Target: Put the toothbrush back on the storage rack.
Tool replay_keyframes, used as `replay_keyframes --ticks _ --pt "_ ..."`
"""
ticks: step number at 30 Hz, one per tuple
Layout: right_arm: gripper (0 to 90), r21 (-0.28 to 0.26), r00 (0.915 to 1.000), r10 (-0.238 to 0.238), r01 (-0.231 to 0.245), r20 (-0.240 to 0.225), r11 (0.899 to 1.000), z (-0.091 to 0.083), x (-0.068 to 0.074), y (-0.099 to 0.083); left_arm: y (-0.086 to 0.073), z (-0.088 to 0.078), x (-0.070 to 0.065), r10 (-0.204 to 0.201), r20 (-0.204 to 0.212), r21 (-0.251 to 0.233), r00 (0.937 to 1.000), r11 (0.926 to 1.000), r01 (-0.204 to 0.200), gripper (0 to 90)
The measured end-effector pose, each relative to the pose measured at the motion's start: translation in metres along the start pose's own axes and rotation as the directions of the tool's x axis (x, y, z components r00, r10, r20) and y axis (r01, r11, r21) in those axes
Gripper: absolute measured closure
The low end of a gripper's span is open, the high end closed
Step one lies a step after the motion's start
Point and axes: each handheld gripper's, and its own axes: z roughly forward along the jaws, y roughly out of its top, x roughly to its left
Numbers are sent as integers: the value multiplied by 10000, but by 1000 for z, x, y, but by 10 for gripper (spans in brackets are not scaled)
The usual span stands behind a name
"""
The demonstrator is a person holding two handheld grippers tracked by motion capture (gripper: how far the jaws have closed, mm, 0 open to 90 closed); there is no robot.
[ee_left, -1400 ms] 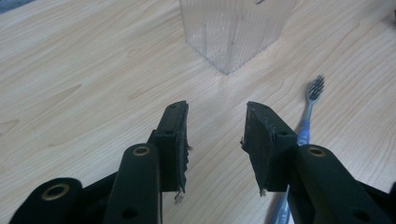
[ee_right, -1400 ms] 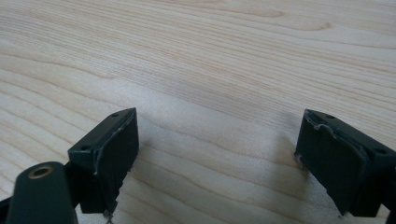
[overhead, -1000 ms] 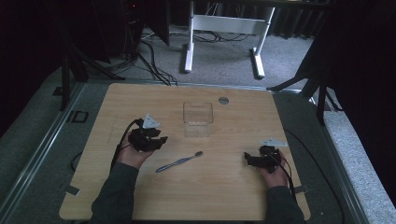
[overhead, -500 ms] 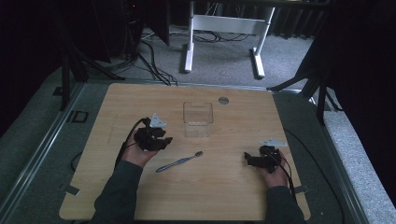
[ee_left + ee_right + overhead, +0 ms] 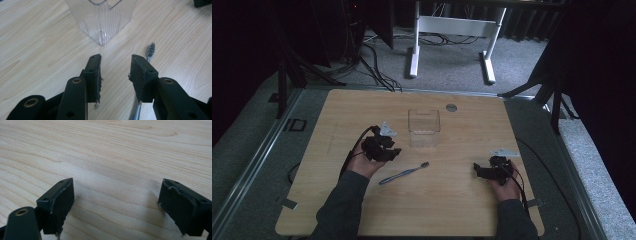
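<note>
Left gripper fingers: parted about halfway, just been narrowing, nothing between the pads but bare wood. The grey-handled toothbrush with dark bristles lies on the table just beside and under the right-hand jaw in the left gripper view, its head poking out past the jaw tip, handle running back beneath it. No contact that can be made out.

Right gripper fingers: spread wide, released, only wood grain between them.

High view: left gripper sits just above the toothbrush, which lies slantwise near the table's middle. Right gripper is well apart, toward the right edge.

Clear ribbed plastic container, square and open-topped, stands upright just beyond the left gripper. Light wooden table underneath all.
</note>
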Motion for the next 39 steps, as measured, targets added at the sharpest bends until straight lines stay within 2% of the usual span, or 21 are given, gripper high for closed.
replay_keyframes --ticks 26,39 --pt "127 -2 10000 1 -1 3 10000 0 0 0 8 15 -13 396 374 458 9985 9981 -413 606" --pt "127 -1 10000 -6 6 4 10000 0 0 0 12 23 -19 649 526 895 9965 9936 -694 626"
